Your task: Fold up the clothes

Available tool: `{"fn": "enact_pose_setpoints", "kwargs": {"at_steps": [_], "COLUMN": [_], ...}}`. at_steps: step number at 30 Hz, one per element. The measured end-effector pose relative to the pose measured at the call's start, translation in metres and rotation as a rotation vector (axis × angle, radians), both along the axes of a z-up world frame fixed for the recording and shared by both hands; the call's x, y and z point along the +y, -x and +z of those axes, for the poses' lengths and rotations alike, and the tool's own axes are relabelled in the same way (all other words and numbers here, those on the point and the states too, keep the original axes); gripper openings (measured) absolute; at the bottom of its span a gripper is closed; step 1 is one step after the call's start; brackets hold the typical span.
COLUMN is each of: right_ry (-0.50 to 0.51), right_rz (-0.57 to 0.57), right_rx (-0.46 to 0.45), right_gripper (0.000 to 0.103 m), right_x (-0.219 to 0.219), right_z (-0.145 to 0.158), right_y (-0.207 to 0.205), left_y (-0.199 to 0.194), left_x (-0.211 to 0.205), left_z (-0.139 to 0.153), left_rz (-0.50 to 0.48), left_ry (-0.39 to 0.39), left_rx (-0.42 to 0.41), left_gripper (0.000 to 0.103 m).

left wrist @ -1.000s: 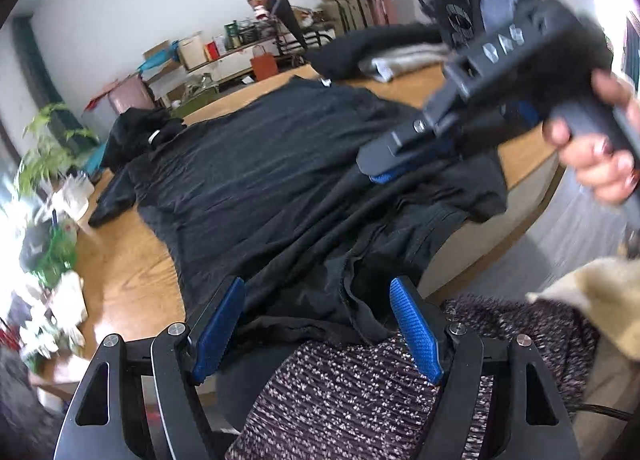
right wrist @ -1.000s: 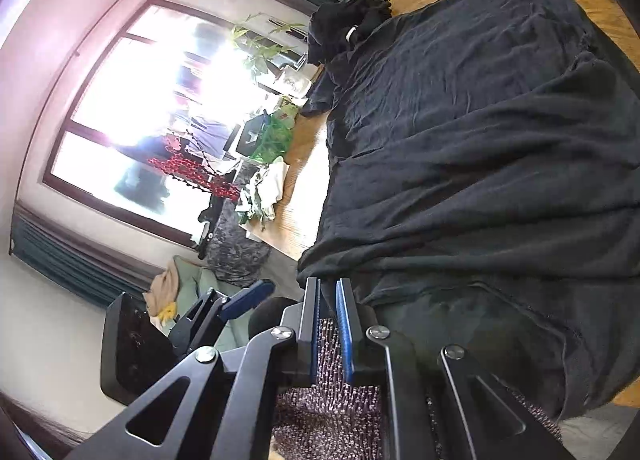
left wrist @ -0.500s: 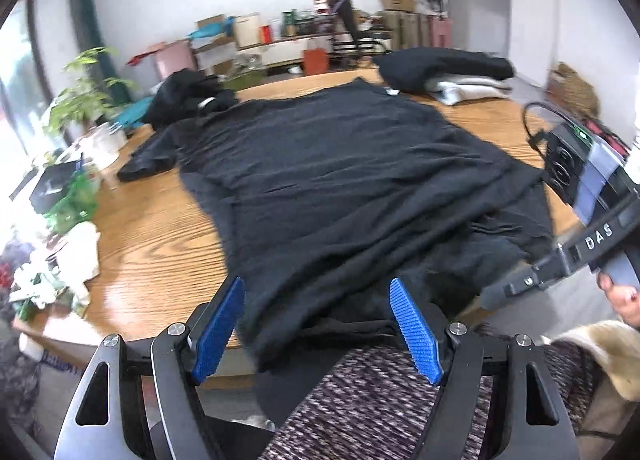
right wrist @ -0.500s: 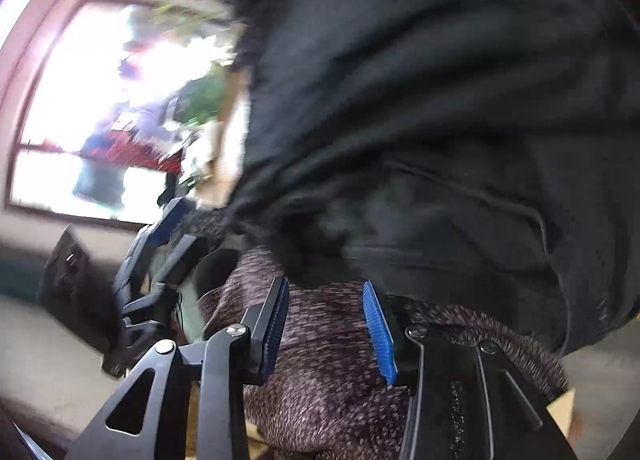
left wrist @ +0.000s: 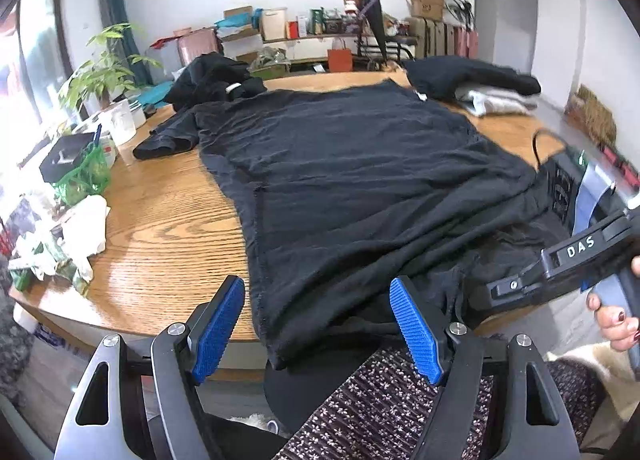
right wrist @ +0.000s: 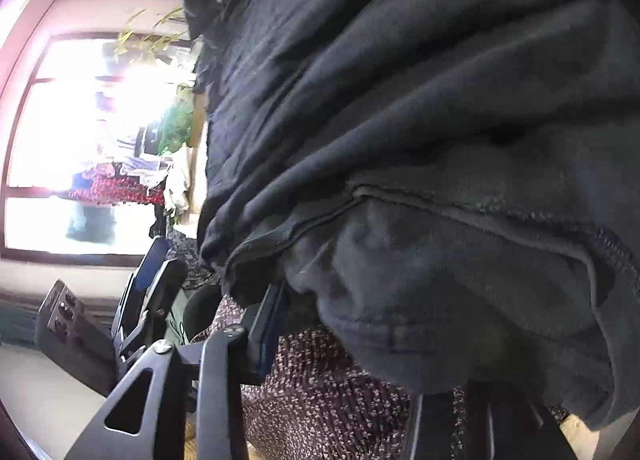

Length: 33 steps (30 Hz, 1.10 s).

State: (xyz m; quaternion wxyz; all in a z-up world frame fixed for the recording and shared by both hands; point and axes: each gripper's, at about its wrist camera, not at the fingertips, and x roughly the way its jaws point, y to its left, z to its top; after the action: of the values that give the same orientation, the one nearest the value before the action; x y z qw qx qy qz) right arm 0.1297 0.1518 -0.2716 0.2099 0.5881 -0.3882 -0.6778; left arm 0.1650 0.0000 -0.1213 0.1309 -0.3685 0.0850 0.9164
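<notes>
Wooden surface carries black shirt, its hem nearest both grippers.
Left gripper spread, empty, hem just ahead; right gripper has just been opening, hem draped between its jaws, grip unclear.

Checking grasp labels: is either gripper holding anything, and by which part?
Left gripper: nothing, jaws open before the shirt hem. Right gripper: jaws have just been closing, hem corner draped between them; whether it is gripped cannot be told.

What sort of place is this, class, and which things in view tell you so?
Probably a lived-in home or storeroom: a wooden table bearing a black garment, a potted plant by the window, and cluttered shelves with boxes behind.
</notes>
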Motion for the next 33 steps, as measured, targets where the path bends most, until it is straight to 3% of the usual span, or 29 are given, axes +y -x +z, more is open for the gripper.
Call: {"fn": "enact_pose_setpoints", "kwargs": {"at_steps": [2, 5, 7, 15, 18, 22, 24, 28, 33], "right_ry": [0.047, 0.037, 0.029, 0.032, 0.054, 0.06, 0.048, 0.027, 0.061], "right_rz": [-0.013, -0.007, 0.008, 0.008, -0.006, -0.014, -0.007, -0.012, -0.097], "right_rx": [-0.009, 0.003, 0.013, 0.084, 0.107, 0.137, 0.163, 0.187, 0.129], "right_gripper": [0.03, 0.023, 0.006, 0.006, 0.006, 0.006, 0.006, 0.006, 0.006], "right_x": [0.002, 0.0, -0.004, -0.002, 0.003, 0.003, -0.004, -0.001, 0.008], "right_z": [-0.003, 0.0, 0.003, 0.027, 0.038, 0.053, 0.061, 0.071, 0.063], "right_y": [0.0, 0.0, -0.001, 0.0, -0.001, 0.001, 0.003, 0.007, 0.009], "left_y": [-0.002, -0.004, -0.006, -0.021, -0.029, -0.043, -0.048, -0.062, -0.062], "left_x": [-0.003, -0.005, -0.005, 0.01, 0.026, 0.053, 0.06, 0.071, 0.08], "left_z": [0.002, 0.002, 0.002, 0.005, 0.003, -0.007, -0.012, -0.021, -0.031], "left_rz": [0.027, 0.047, 0.05, 0.003, -0.033, -0.075, -0.111, -0.205, -0.227], "left_ry": [0.019, 0.06, 0.067, 0.159, 0.26, 0.524, 0.608, 0.693, 0.773], "left_rx": [0.027, 0.052, 0.068, 0.16, 0.212, 0.324, 0.338, 0.341, 0.347], "left_gripper": [0.076, 0.076, 0.076, 0.076, 0.076, 0.076, 0.076, 0.076, 0.076]}}
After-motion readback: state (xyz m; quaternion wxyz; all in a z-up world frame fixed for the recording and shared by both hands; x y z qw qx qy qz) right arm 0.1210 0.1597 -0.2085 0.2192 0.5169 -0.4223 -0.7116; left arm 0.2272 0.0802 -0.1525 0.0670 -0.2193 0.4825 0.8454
